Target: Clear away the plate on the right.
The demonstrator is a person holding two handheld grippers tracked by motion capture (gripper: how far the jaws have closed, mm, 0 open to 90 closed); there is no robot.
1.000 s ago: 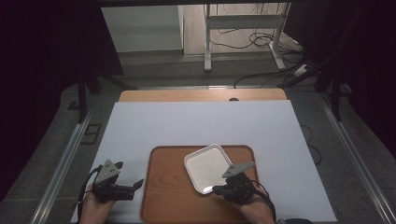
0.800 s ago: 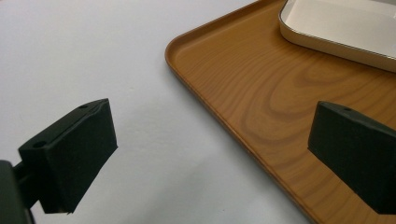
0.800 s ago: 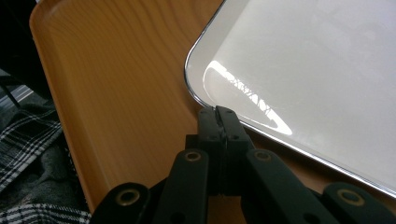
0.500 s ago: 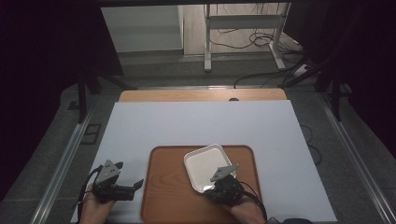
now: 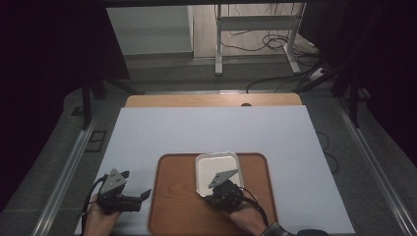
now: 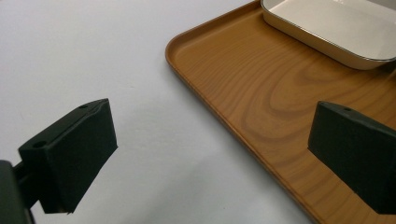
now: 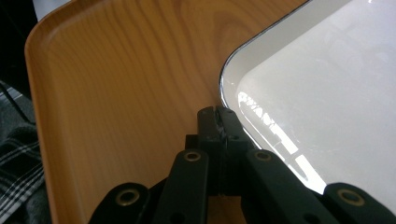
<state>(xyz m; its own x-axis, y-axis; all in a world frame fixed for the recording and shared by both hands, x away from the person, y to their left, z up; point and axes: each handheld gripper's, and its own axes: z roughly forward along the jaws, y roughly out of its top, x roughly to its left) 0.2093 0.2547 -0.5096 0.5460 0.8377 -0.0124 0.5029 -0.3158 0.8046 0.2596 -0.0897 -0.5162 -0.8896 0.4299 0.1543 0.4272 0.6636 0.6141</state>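
Observation:
A white square dish point(image 5: 216, 169) point(image 7: 322, 93) sits in the far middle of a brown wooden tray point(image 5: 177, 201) point(image 6: 261, 93). At the dish's near edge, my right gripper point(image 5: 217, 192) point(image 7: 217, 116) is shut, its jaws pinched on the dish's rim at a rounded corner. My left gripper point(image 5: 136, 183) point(image 6: 212, 130) stands open by the tray's left edge, low over the white table point(image 5: 206, 132). Nothing lies between its fingers point(image 6: 74, 149), and the dish point(image 6: 336, 28) shows beyond them.
The white sheet covers most of the table, with a strip of bare wood point(image 5: 211, 101) at its far edge. Beyond it are a dark floor, a metal stand point(image 5: 255, 29) and cables point(image 5: 280, 78). The sheet lies bare left, right and behind the tray.
My right gripper has shifted left along the tray. The dish it holds has turned from a tilted angle to square with the tray. The left gripper has stayed put.

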